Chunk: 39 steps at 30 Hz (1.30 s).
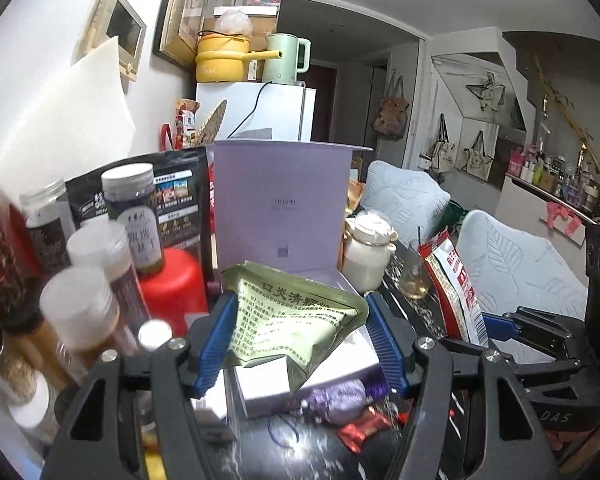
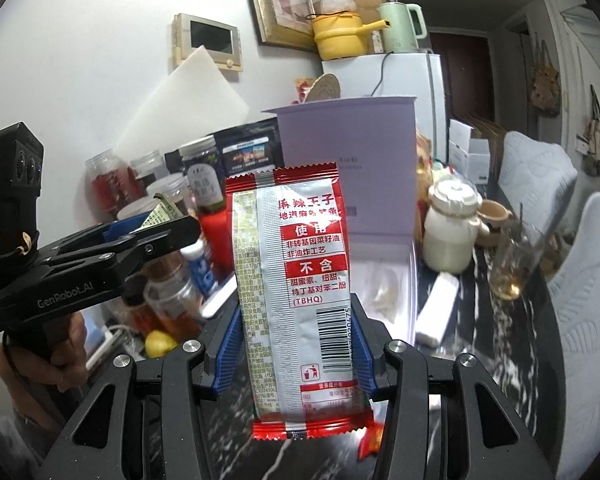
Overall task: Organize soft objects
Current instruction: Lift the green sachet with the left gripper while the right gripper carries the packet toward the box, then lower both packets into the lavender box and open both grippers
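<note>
Left gripper [image 1: 302, 336] is clamped on a green packet [image 1: 296, 320], right gripper [image 2: 298, 346] clamped on a red snack pack [image 2: 300, 280], both up above the cluttered table [image 2: 512, 344] by the purple box [image 1: 280, 204].

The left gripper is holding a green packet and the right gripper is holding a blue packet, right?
Not quite. The left gripper does hold the green packet, but the right gripper holds a red and silver snack packet, not a blue one. The right wrist view shows it upright between the blue fingers.
</note>
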Each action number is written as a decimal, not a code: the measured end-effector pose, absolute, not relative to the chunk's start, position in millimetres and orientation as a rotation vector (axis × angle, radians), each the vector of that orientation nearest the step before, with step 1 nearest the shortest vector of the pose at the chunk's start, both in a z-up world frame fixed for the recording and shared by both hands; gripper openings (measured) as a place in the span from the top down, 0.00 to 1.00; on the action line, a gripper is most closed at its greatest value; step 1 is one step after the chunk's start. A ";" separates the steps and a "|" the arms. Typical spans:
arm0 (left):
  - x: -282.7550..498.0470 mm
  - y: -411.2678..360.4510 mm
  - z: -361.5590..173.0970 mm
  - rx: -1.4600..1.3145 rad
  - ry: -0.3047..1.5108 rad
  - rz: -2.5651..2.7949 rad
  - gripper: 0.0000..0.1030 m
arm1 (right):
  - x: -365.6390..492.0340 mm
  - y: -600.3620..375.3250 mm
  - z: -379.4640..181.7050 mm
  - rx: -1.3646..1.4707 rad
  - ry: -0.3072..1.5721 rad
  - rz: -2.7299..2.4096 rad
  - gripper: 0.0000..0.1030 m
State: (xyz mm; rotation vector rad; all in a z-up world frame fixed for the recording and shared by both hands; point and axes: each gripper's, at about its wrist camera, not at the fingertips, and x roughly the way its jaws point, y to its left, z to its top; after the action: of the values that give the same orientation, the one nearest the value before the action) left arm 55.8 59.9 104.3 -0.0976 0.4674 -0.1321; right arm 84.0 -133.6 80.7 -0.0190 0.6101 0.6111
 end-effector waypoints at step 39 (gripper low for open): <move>244.8 48.6 39.1 -0.047 0.637 -0.016 0.38 | 277.8 -130.0 25.9 0.035 0.694 0.531 0.54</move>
State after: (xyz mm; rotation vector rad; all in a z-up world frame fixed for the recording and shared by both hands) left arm 244.8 48.6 39.1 -0.0470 0.6373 -0.0164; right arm 277.8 -130.0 25.9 0.0347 0.6937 0.5315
